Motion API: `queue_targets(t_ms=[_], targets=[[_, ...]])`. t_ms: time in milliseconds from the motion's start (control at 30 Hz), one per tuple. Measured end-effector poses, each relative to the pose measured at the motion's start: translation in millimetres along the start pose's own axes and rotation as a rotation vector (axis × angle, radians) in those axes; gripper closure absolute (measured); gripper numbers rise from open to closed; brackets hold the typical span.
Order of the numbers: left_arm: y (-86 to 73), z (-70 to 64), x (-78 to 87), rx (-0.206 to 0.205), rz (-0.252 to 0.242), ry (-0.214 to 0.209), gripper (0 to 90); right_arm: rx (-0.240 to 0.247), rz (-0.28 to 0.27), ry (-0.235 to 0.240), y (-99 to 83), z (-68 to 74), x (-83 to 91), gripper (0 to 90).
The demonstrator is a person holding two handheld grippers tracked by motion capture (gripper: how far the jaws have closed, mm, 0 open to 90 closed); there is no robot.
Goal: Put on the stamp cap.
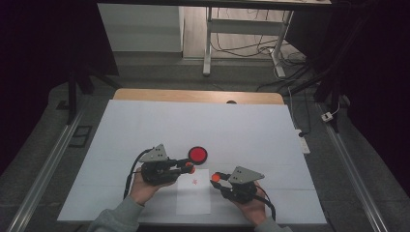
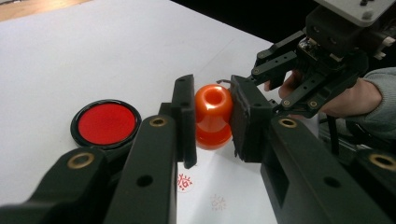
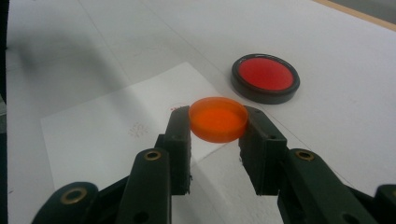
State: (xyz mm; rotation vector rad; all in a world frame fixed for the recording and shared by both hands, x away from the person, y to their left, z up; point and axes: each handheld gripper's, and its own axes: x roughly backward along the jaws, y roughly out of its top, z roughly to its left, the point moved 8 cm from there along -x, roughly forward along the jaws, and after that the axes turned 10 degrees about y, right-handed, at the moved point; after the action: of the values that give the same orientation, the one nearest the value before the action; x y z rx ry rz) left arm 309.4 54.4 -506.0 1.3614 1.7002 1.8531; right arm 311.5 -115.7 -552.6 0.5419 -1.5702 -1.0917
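Above the white paper sheet (image 1: 193, 195) at the near edge of the table (image 1: 241, 130), the two held pieces face each other across a short gap. The left gripper (image 1: 190, 166) is clenched on an orange stamp body (image 2: 213, 116), a waisted piece with a rounded knob and a hole in its end; in the left gripper view the jaws press on its two flanks and its long axis runs along the jaws, with the holed end turned outward toward the other hand. The right gripper (image 1: 213, 178) grasps a shallow orange cap (image 3: 218, 118) by its rim, the jaws parted only as wide as the disc, which lies roughly flat between the tips. In the high view the cap sits just beside the stamp body, to its right and slightly nearer the person, not touching it. The coming move appears to turn on this alignment: the cap's flat face would need to be turned square to the stamp body's axis before the two are brought together. A red ink pad (image 1: 197, 154) in a black ring rests on the table just beyond the left gripper, apart from both pieces. Small red stamped marks (image 2: 185, 182) show on the paper below the jaws.
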Motion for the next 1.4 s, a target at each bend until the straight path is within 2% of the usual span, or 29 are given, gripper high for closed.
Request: queue_targets(t_ms=[367,700,900,1400], targets=[[-0.8,1.8,0.2,-0.001,0.002,0.013,72.2,0.012,0.005,0.031,3.6,7.0,-12.4,64.5],[-1.0,1.9,-1.5,-0.003,0.007,0.012,72.2,0.022,0.011,0.035,7.0,13.2,-24.6,64.5],[-0.8,0.4,-1.5,-0.005,0.006,0.012,72.2,0.015,0.001,0.064,10.2,19.7,-30.0,64.5],[-1.6,-2.2,-4.0,-0.010,0.013,0.004,72.2,0.020,-0.005,0.065,15.8,20.9,-37.8,64.5]])
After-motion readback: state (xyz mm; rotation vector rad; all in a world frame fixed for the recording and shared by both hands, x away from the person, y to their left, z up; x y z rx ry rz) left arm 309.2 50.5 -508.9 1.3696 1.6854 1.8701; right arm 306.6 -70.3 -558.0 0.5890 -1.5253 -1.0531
